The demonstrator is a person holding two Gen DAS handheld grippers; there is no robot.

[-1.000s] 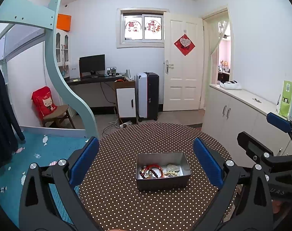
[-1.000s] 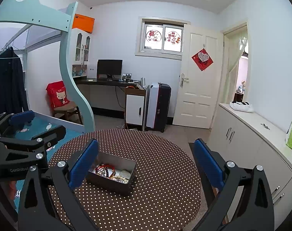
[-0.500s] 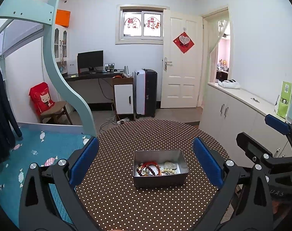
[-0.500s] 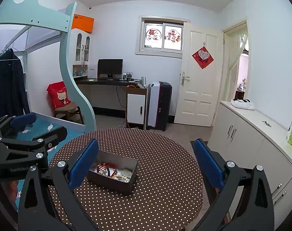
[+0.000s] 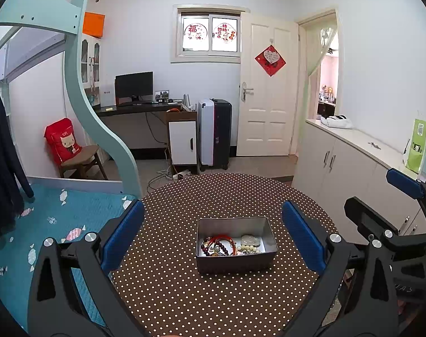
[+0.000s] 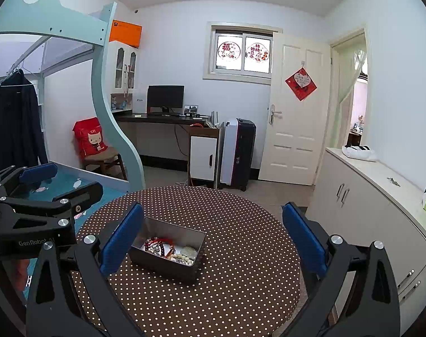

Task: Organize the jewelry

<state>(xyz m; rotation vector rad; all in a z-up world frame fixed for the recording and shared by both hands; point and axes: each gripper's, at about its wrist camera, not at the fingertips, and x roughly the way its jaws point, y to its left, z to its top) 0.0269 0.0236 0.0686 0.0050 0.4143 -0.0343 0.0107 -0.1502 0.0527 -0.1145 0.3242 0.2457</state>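
A grey metal box [image 5: 235,264] stands on the round brown polka-dot table [image 5: 213,196]. It holds jewelry [image 5: 221,245]: a red cord bracelet, dark beads, pale beads and a pale stone. My left gripper [image 5: 213,236] is open and empty, held above and short of the box. My right gripper [image 6: 213,238] is open and empty, with the box [image 6: 168,264] just inside its left finger. The jewelry [image 6: 168,250] shows there too. Each gripper shows at the edge of the other's view: right [image 5: 392,210], left [image 6: 44,193].
A teal bed [image 5: 58,216] lies left of the table. White cabinets [image 6: 367,210] run along the right wall. A desk, a small cabinet and a suitcase [image 5: 214,134] stand beyond the table, next to a shut door.
Both wrist views have shifted slightly; the box sits a little nearer and more central in the left view. Both grippers stay open and empty.
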